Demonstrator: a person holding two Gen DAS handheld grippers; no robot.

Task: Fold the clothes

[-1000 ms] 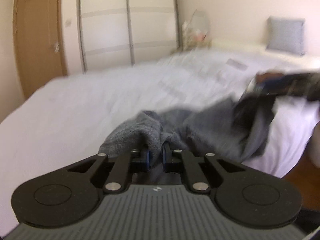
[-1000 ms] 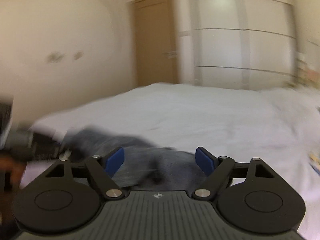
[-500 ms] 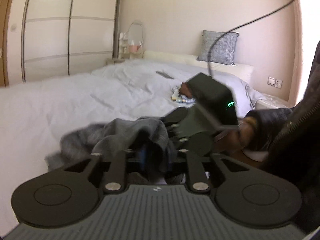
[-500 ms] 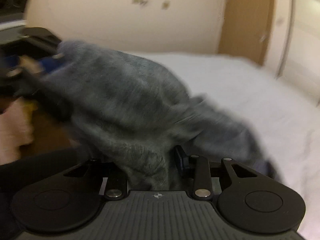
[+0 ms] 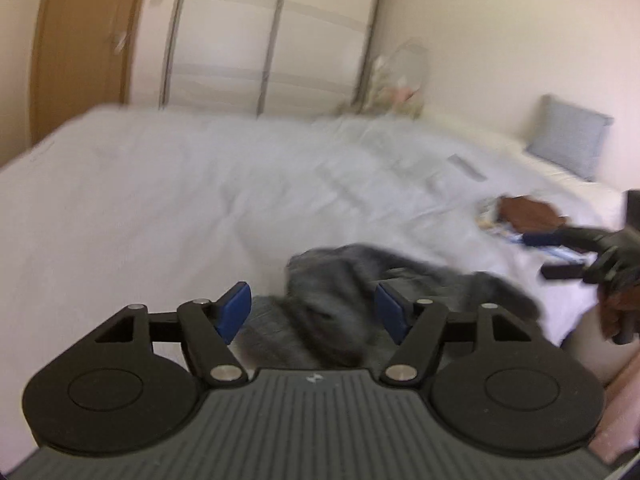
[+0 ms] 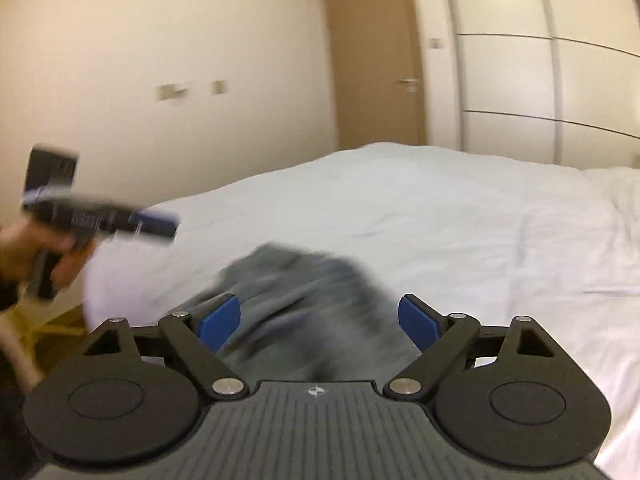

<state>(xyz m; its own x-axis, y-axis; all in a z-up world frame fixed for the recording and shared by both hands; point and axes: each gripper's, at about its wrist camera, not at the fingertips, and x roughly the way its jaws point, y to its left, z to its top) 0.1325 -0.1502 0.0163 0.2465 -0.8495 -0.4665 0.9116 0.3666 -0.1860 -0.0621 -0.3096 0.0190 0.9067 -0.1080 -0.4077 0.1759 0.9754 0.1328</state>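
Nearest to us, our left tool stands with its jaws spread wide, the blue pads smooth and rectangular on matte black linkage arms with small silver pivots; the ribbed grey body below carries a tiny white emblem we cannot read. Our right tool is spread just as wide, holding nothing, with the same blue pads and the same illegible mark. Between and just beyond both sets of fingers lies the grey garment, a soft, fuzzy, knit-looking heap crumpled on the near edge of the bed; motion blur smears its folds, so we cannot tell what kind of garment it is or whether any pad touches it. In the right wrist view the same heap runs under the tool body and is partly hidden there. The bed cover is white, lightly creased cotton. Farther along it lie a brown cloth on something with a colourful print, too blurred to read, and a grey square pillow against the wall. Beyond stand a pale sliding wardrobe and a brown wooden door with a metal lever handle
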